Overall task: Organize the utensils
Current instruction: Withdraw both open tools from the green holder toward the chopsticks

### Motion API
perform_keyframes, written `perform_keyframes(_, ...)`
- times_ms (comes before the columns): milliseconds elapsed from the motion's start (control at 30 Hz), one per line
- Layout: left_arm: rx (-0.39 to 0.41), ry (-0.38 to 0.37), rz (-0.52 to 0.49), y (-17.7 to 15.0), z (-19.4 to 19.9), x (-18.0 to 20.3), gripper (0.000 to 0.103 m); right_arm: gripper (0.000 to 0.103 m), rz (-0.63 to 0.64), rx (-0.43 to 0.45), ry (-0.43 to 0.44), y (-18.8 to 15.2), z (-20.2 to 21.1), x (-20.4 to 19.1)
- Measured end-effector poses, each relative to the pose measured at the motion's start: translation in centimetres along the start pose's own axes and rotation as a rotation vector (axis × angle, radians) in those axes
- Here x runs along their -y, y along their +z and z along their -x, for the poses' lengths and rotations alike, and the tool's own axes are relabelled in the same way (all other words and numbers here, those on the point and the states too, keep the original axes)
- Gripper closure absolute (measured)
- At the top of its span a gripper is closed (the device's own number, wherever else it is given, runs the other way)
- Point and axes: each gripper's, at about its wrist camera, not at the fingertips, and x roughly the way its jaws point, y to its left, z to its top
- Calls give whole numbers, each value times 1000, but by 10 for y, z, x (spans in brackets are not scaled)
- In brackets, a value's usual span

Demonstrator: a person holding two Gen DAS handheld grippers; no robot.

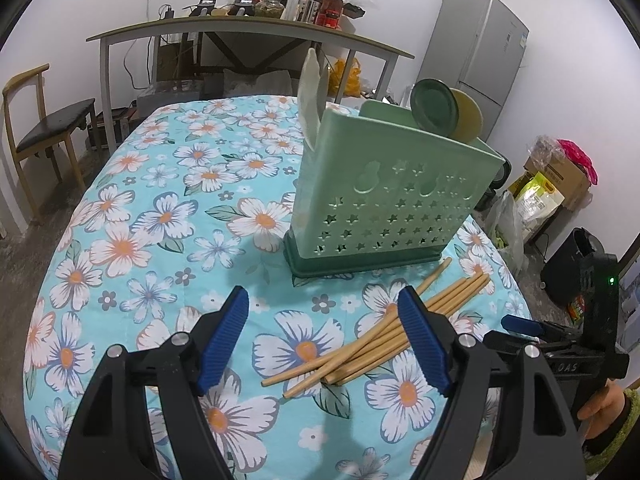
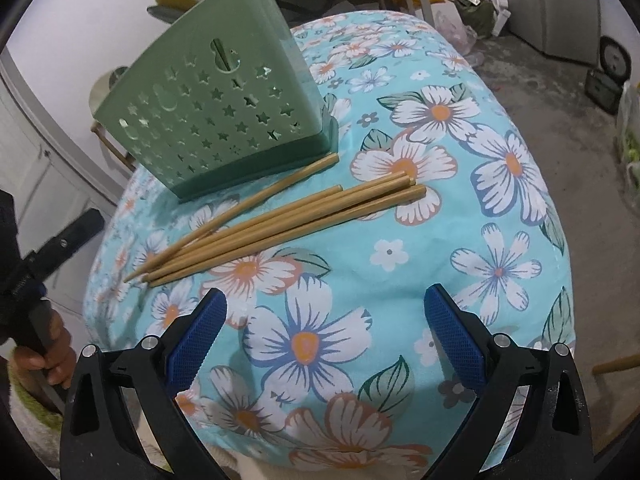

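Note:
Several wooden chopsticks (image 1: 360, 344) (image 2: 280, 224) lie in a loose bundle on the flowered tablecloth, just in front of a green utensil holder (image 1: 384, 196) (image 2: 224, 112) pierced with star holes. A white spoon (image 1: 312, 96) and two round-headed utensils (image 1: 436, 108) stand in the holder. My left gripper (image 1: 324, 340) hovers open over the cloth, its right pad (image 1: 420, 340) above the bundle. My right gripper (image 2: 324, 336) is open as well, with nothing between its pads, a short way in front of the chopsticks.
The table's rounded edge (image 2: 560, 240) drops off to the right of the right gripper. A chair (image 1: 44, 128) stands at the far left, a long cluttered side table (image 1: 248, 28) at the back, a fridge (image 1: 484, 60) and boxes (image 1: 556, 184) at the right.

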Motion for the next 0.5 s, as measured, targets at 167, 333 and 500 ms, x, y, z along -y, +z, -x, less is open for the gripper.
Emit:
perform_keyframes(167,3,3,-11,-2,1,4,28,9,-83,-32,86,10,8,15)
perform_keyframes(333,5,3,-8,-4,2,1,28,38,-205,9,177,21,16,32)
perform_keyframes(500,5,-3,2,-5,1,-2,28,56,-361,-21,281,30,1,44)
